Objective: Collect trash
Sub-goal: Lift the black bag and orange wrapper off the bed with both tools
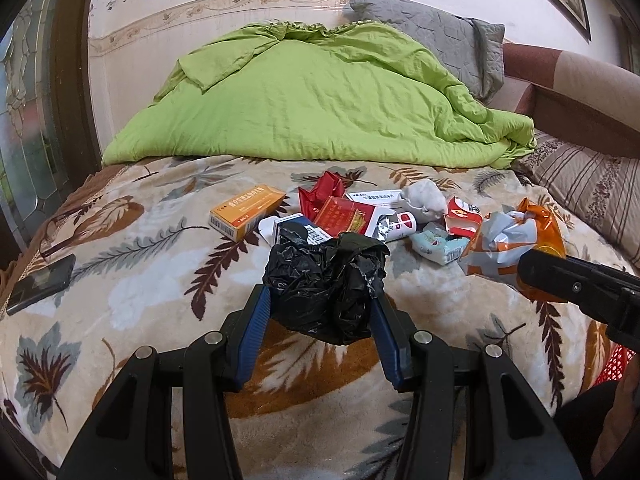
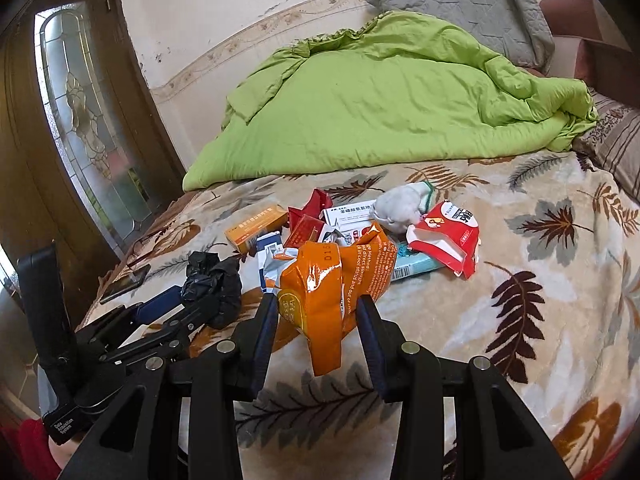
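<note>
My left gripper [image 1: 320, 300] is shut on a crumpled black plastic bag [image 1: 326, 284] and holds it just above the leaf-patterned blanket; the bag also shows in the right wrist view [image 2: 214, 284]. My right gripper [image 2: 318, 308] is shut on a crumpled orange snack bag [image 2: 332, 284], which also shows in the left wrist view [image 1: 516, 240]. Behind them lies a pile of trash: an orange box [image 1: 248, 212], red cartons [image 1: 344, 212], a white paper wad [image 1: 424, 198], a red-and-white packet [image 2: 448, 232] and a teal tissue pack [image 1: 438, 244].
A green quilt [image 1: 316, 96] and a grey pillow [image 1: 432, 36] lie at the back of the bed. A dark phone [image 1: 40, 282] lies near the bed's left edge. A striped pillow [image 1: 592, 184] is at the right. A glass-panelled door [image 2: 84, 120] stands at the left.
</note>
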`<state>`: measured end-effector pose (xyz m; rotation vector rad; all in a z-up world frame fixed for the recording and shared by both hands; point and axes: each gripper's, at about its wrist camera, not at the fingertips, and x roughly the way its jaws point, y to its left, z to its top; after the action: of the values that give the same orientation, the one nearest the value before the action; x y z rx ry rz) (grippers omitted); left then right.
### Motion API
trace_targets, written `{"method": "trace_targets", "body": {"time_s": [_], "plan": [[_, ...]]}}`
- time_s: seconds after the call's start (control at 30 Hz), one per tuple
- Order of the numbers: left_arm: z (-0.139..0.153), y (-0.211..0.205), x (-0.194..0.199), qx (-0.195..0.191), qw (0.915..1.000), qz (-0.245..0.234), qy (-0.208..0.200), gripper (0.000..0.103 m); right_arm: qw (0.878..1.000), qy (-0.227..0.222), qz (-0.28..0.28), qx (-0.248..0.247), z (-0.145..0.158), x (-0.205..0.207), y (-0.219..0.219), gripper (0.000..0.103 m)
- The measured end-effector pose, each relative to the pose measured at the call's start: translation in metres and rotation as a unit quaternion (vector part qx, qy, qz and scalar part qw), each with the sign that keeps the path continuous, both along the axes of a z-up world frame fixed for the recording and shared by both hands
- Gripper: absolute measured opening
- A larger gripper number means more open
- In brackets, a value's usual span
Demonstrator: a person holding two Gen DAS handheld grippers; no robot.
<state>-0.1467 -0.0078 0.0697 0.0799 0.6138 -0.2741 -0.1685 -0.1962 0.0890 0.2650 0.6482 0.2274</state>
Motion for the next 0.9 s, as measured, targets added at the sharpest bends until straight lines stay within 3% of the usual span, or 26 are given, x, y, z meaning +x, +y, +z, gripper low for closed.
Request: {"method": "trace_targets", "body": {"time_s": [0.9], "plan": [[0.0036, -0.0013, -0.0032, 0.007, 0.9999, 0.0, -0.011, 0.049, 1.0, 0.002, -0.005, -0.004, -0.0011, 0.0016, -0.0017, 0.044]]}}
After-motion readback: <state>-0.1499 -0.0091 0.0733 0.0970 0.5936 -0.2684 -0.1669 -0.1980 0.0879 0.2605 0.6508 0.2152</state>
